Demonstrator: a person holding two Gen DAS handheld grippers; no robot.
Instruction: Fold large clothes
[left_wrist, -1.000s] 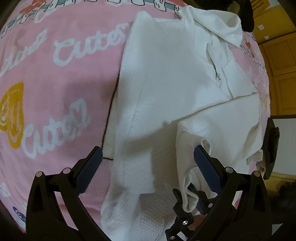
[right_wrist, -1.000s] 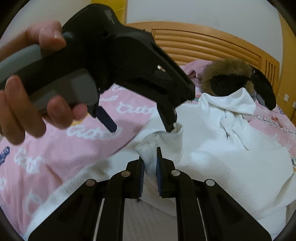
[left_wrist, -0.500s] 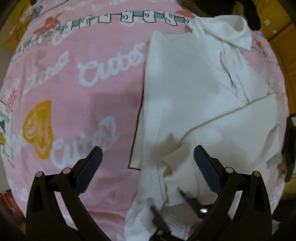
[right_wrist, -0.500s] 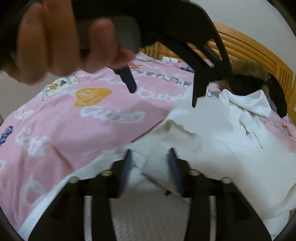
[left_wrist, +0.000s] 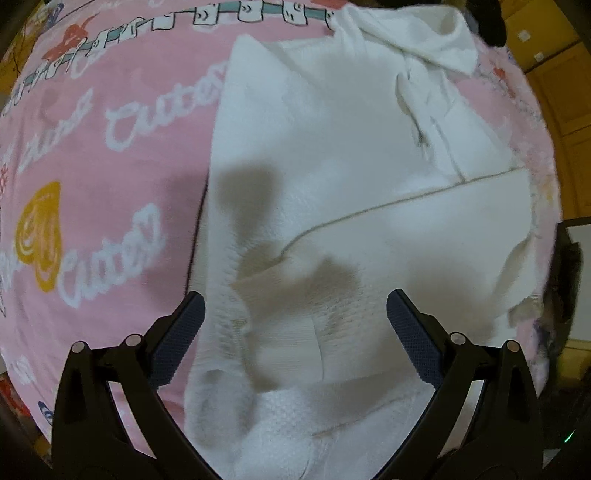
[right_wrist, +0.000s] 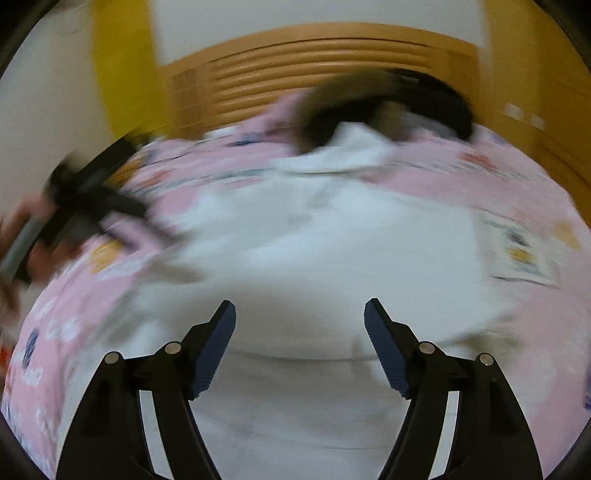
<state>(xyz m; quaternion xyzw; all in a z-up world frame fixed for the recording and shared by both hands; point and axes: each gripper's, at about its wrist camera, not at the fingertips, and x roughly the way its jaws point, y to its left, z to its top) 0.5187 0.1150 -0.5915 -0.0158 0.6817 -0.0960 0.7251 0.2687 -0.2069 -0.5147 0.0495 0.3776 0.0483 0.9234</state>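
A white hooded garment (left_wrist: 332, 184) lies on the pink bed cover, its sleeve folded across the body and its cuff near the lower edge. My left gripper (left_wrist: 295, 325) is open and empty, held above the cuff end. In the right wrist view the garment (right_wrist: 314, 251) spreads across the bed, blurred by motion. My right gripper (right_wrist: 299, 332) is open and empty above the garment's near hem. The left gripper and the hand holding it show blurred at the left (right_wrist: 85, 206).
The pink printed bed cover (left_wrist: 92, 166) fills the left side. A dark plush toy (right_wrist: 388, 103) lies by the hood at the wooden headboard (right_wrist: 314, 59). The bed's right edge and a dark object (left_wrist: 561, 280) sit at the far right.
My right gripper has opened and let go of the sleeve cuff, then pulled back. The sleeve now lies flat on the garment. My left gripper has risen and stayed open.
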